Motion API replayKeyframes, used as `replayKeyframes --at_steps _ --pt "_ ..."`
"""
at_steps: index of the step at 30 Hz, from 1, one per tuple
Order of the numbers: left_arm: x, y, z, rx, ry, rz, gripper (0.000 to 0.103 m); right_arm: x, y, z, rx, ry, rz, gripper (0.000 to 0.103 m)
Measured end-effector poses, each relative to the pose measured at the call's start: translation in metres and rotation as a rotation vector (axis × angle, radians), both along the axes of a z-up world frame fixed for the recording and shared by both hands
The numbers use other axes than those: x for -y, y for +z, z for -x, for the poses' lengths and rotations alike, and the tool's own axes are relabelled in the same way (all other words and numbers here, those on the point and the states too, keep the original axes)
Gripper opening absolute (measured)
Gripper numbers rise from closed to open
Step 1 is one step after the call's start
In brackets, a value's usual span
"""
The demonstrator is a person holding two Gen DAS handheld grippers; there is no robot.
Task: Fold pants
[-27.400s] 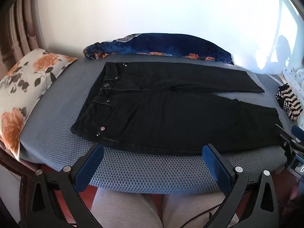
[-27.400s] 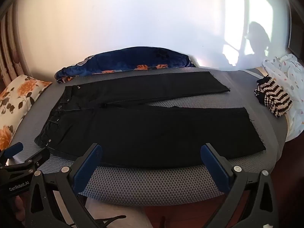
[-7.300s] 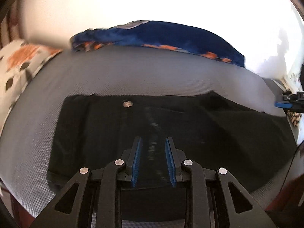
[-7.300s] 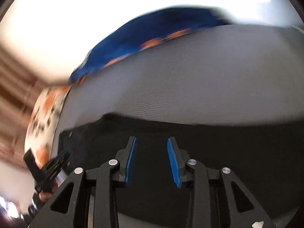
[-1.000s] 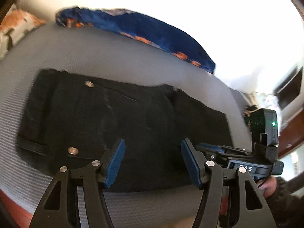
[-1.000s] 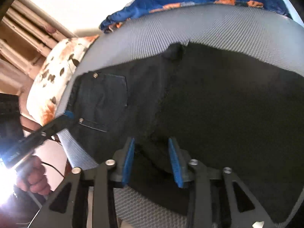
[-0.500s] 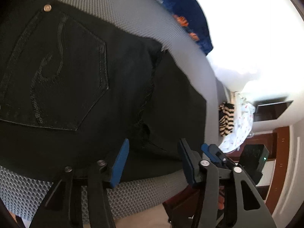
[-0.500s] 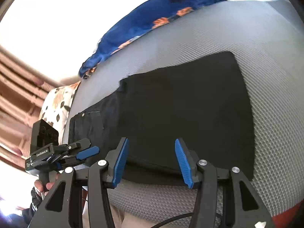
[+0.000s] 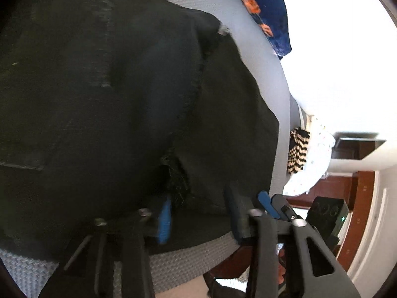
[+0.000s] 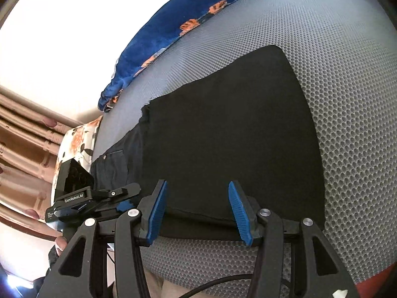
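The left hand-held gripper (image 9: 198, 213) sits low at the near edge of the bed (image 10: 347, 99), its jaws closing with the near edge of the pants (image 9: 111, 87) between them; its view is blurred, and the pads do not yet look pressed on the cloth. One blue pad (image 9: 164, 216) shows at a frayed fold of the fabric. The right hand-held gripper (image 10: 198, 211) is about half open, its two pads on either side of the near edge of the pants (image 10: 223, 136) without pinching it. The pants lie folded into a black rectangle on the grey mesh bed, along its near edge, with the pocket end toward the left gripper (image 10: 94, 198), which lies just beside the right one. A blue blanket (image 10: 173, 29) runs along the far edge of the bed, and a floral pillow (image 10: 74, 146) lies at the left end. A striped cloth (image 9: 299, 151) rests at the right end. A hand (image 10: 60, 243) holds the left gripper from below.
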State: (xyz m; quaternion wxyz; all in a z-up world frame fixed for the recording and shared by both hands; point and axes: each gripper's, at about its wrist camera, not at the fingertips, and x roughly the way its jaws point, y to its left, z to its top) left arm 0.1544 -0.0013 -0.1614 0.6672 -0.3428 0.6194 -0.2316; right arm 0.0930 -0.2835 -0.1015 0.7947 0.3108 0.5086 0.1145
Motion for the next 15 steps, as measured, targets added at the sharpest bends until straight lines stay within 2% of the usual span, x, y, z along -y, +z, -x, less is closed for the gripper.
replayKeyframes --at_steps 1,7,9,12,15 --pt "0.004 0.000 0.000 0.006 -0.013 0.010 0.008 0.002 0.000 0.000 0.000 -0.005 -0.002 0.049" --pt "0.003 0.021 0.018 0.095 -0.028 -0.006 0.007 0.005 0.006 0.002 -0.004 0.003 0.069 0.049" --pt "0.002 0.018 0.022 0.102 -0.043 -0.036 0.007 0.005 0.005 0.003 -0.015 0.015 0.104 0.049" --pt "0.003 0.003 0.024 0.068 -0.046 -0.074 0.008 0.003 -0.002 0.004 -0.036 0.030 0.114 0.048" --pt "0.010 0.002 0.022 0.093 -0.073 -0.134 0.009 -0.002 -0.009 0.004 -0.048 0.044 0.137 0.048"
